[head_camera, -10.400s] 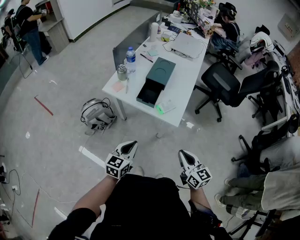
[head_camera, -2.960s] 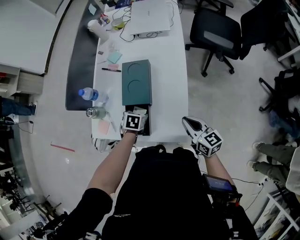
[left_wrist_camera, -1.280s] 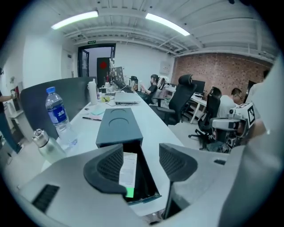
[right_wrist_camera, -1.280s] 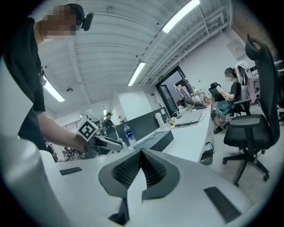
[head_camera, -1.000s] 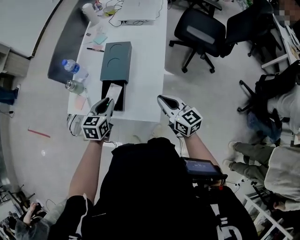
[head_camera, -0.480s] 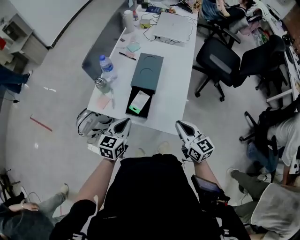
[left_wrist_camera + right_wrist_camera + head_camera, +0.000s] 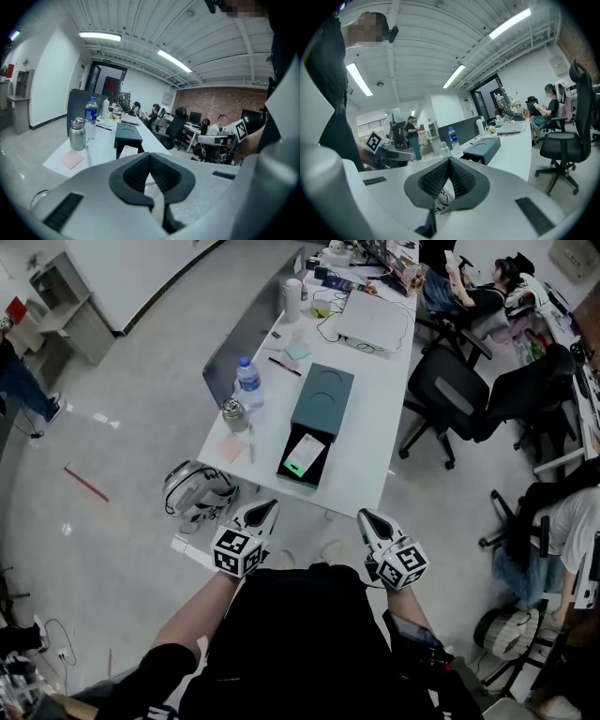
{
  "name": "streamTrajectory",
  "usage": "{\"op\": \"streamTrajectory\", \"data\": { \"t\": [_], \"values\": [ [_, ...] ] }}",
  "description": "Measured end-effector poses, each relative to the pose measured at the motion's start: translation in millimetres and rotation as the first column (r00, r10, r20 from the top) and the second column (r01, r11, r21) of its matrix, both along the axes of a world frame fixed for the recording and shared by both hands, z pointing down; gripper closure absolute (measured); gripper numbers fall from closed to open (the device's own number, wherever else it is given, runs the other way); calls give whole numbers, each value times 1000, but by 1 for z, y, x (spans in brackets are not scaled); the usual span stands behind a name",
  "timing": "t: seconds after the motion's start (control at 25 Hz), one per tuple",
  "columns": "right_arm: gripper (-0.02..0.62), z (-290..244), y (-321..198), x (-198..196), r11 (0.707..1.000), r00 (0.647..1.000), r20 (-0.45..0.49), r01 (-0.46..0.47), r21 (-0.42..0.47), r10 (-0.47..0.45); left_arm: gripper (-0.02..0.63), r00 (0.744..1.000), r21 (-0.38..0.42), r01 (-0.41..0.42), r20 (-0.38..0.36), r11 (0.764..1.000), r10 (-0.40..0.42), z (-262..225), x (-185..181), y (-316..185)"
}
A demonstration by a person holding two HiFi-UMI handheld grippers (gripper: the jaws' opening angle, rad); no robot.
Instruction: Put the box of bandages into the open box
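The dark teal box (image 7: 317, 416) lies on the white table (image 7: 370, 446) with its drawer pulled out toward me. The white and green box of bandages (image 7: 304, 456) lies flat inside that drawer. My left gripper (image 7: 266, 510) and right gripper (image 7: 365, 517) hang side by side in front of my body, short of the table's near edge, both shut and holding nothing. In the left gripper view the jaws (image 7: 150, 157) are pressed together, with the teal box (image 7: 127, 134) beyond. The right gripper view shows shut jaws (image 7: 449, 161) and the teal box (image 7: 485, 149).
A water bottle (image 7: 247, 381), a metal flask (image 7: 232, 414) and a pink note (image 7: 232, 448) sit left of the box. A laptop (image 7: 375, 322) is at the far end. A backpack (image 7: 197, 489) lies on the floor by the table leg. Office chairs (image 7: 450, 395) stand to the right.
I have backed away from the table. One second ago the left gripper was at the drawer; now both grippers are drawn back near my body. The bandage box stays in the drawer.
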State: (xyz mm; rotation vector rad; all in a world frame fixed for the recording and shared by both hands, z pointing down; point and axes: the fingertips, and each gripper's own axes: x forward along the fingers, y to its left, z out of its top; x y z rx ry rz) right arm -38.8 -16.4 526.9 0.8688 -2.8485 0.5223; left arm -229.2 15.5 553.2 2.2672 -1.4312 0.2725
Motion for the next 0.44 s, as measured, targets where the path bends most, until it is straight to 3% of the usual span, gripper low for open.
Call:
{"op": "streamTrajectory", "data": {
  "t": [0.44],
  "values": [
    [569, -6, 30, -9, 999, 999, -5, -43, 19, 43, 597, 999, 18, -50, -14, 999, 50, -5, -4, 20]
  ]
}}
